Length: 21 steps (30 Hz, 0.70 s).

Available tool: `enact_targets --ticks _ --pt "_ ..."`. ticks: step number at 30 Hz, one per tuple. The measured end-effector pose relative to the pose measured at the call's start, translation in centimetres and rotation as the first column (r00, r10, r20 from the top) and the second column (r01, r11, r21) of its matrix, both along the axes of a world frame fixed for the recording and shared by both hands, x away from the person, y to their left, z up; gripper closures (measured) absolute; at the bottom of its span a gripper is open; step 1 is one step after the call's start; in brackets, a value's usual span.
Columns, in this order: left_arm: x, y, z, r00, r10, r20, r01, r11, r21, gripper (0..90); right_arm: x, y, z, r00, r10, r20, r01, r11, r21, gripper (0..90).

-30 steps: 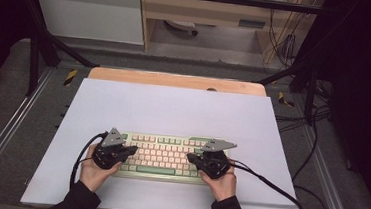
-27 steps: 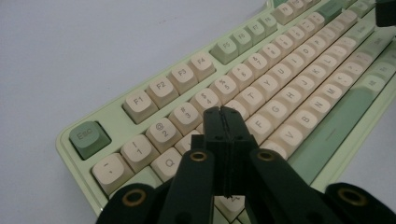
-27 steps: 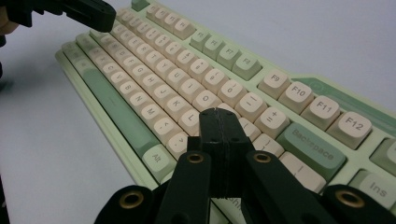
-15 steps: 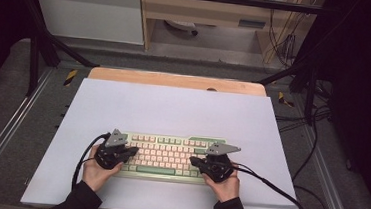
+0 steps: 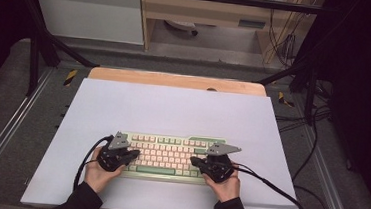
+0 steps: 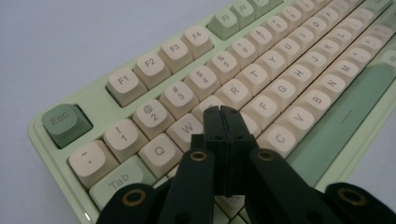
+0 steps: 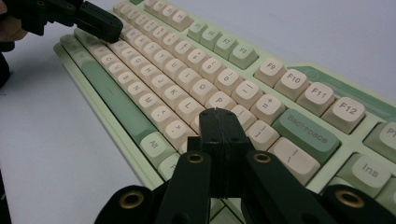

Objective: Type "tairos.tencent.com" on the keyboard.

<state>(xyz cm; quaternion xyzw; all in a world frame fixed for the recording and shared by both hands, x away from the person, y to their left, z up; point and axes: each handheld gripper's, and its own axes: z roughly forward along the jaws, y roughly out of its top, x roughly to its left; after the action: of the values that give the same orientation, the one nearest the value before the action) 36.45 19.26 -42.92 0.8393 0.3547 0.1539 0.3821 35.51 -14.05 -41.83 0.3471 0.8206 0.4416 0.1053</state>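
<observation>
Two black two-jaw grippers are held over a pale green keyboard with cream keycaps (image 5: pixel 172 156), which lies on a white sheet (image 5: pixel 173 108) covering the table. The left gripper (image 6: pixel 220 111) is seen with its jaws clenched flat together on nothing, tips poised just above the keys near W and E. The right gripper (image 7: pixel 218 113) is likewise pressed shut and empty, its tips near P and L. The keyboard's long axis is laid crosswise from one gripper to the other; its function row is pointed away beyond both tips, its space bar nearer the hands. Each half is best reached by its own gripper.
</observation>
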Motion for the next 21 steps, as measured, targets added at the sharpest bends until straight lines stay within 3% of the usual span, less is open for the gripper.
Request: enact_targets --ticks 8,21 --pt "-0.5 0.6 1.3 0.9995 0.002 0.032 -0.002 0.9997 -0.023 90.0 0.0 0.1 0.1 1.0000 0.003 -0.001 -0.003 1.000 0.008 90.0" --pt "-1.4 2.1 1.6 0.9993 0.011 0.036 -0.010 0.9992 -0.040 90.0 0.2 0.8 -0.2 0.9994 0.024 -0.026 -0.024 0.999 0.024 90.0"
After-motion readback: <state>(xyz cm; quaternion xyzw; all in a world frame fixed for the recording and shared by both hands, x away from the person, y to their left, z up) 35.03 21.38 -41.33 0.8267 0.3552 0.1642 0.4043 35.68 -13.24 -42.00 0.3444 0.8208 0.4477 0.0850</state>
